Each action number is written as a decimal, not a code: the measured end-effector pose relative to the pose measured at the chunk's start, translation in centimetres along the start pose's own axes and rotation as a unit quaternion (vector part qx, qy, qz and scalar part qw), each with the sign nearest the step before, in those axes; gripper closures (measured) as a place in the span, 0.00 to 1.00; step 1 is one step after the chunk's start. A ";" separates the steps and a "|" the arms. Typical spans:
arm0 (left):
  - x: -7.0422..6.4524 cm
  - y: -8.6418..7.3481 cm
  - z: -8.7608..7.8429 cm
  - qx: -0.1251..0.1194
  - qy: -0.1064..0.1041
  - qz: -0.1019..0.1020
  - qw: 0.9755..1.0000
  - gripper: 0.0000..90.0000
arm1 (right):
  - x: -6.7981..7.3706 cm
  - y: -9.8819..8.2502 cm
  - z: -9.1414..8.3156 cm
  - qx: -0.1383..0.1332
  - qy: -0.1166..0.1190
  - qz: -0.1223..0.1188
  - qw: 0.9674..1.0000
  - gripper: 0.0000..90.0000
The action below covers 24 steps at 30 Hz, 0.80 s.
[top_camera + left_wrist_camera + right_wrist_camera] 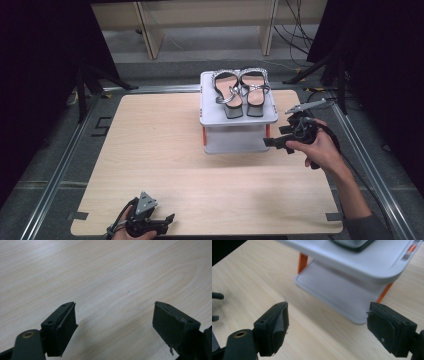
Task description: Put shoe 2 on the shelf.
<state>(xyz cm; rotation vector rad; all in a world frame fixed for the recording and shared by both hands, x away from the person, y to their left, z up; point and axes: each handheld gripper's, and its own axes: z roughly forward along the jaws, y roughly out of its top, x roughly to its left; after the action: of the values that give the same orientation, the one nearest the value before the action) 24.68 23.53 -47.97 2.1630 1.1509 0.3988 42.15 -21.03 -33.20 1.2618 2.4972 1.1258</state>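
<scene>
Here, sandals (241, 92): paired on the top tier of the grey rack (207, 118), mid-table.
Right gripper (276, 142): jaws parted, empty, beside the rack's lower shelf.
Left gripper (167, 220): released, near the table's (150, 145) front edge.
Progress: apparently shoes placed, nothing left in hand.

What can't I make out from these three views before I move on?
- Sandals: in the right gripper view only a dark sole edge shows, cut off by the top edge.
- Rack's lower shelf: its back is hidden under the upper shelf in the high view and the right gripper view.
- Left hand-held gripper: hand cut off by the high view's bottom edge.
</scene>
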 end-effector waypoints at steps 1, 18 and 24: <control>-0.1 -0.1 0.2 -0.002 0.006 0.000 1.000 0.20 | 0.2 -0.3 0.2 0.003 0.004 -0.003 1.000 0.20; 0.0 -0.2 0.1 0.001 0.003 -0.001 1.000 0.19 | 3.5 -5.1 2.2 0.008 0.030 -0.042 0.999 0.19; -0.1 -0.2 0.3 -0.002 0.011 -0.004 1.000 0.19 | 3.9 -7.5 3.2 0.018 0.017 -0.050 0.998 0.20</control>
<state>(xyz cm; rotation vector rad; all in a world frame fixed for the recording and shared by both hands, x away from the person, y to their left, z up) 24.68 23.41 -48.28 2.1542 1.1698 0.4234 36.13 -19.19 -39.71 1.1216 2.5845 1.0934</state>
